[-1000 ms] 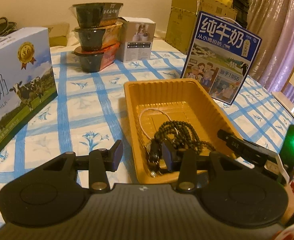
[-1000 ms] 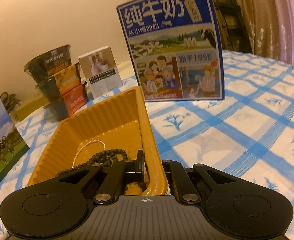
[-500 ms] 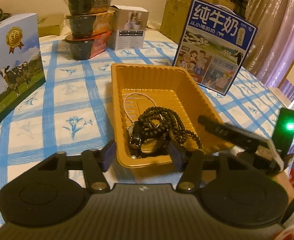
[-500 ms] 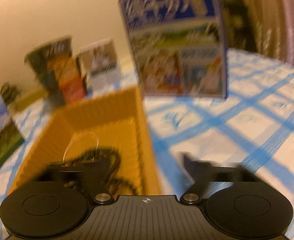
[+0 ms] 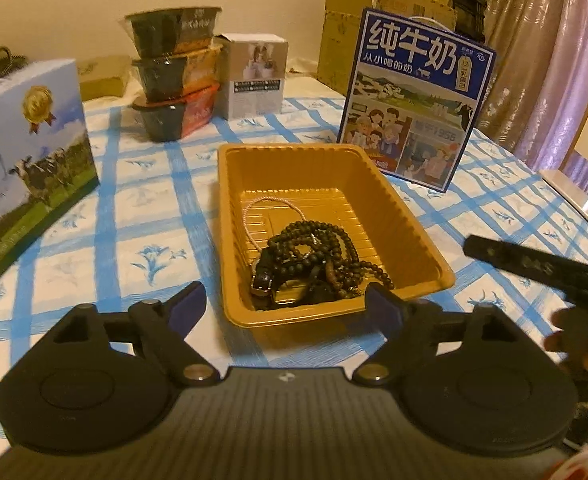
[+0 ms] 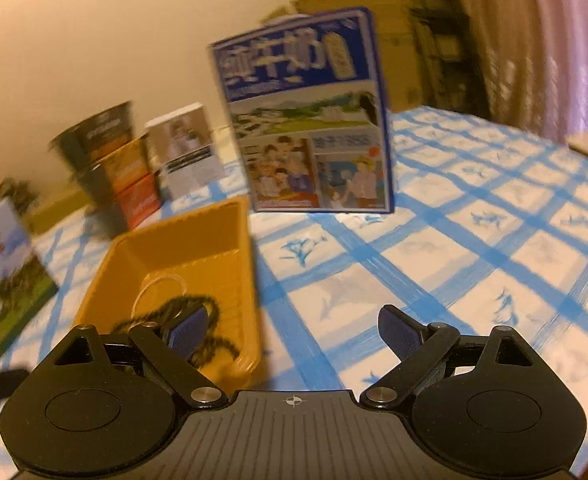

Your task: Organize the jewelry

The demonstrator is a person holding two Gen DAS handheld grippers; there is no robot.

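The orange plastic tray (image 5: pixel 410 236) stood on the checked table (image 5: pixel 134 224), holding a dark bead necklace (image 5: pixel 318 248), a thin pale chain (image 5: pixel 254 216) and a watch (image 5: pixel 264 276) heaped at its near end. The left gripper (image 5: pixel 284 306) had just been opening; its jaws stood spread before the tray's near rim, nothing between them. The right gripper (image 6: pixel 290 330) was spread wide beside the tray, empty.

Your table (image 5: pixel 142 216) wears a blue-checked white cloth. On it sit a yellow tray (image 5: pixel 410 220), two milk cartons (image 5: pixel 414 100) (image 5: pixel 26 152), a stack of bowls (image 5: pixel 174 80) and a small white box (image 5: pixel 256 76).
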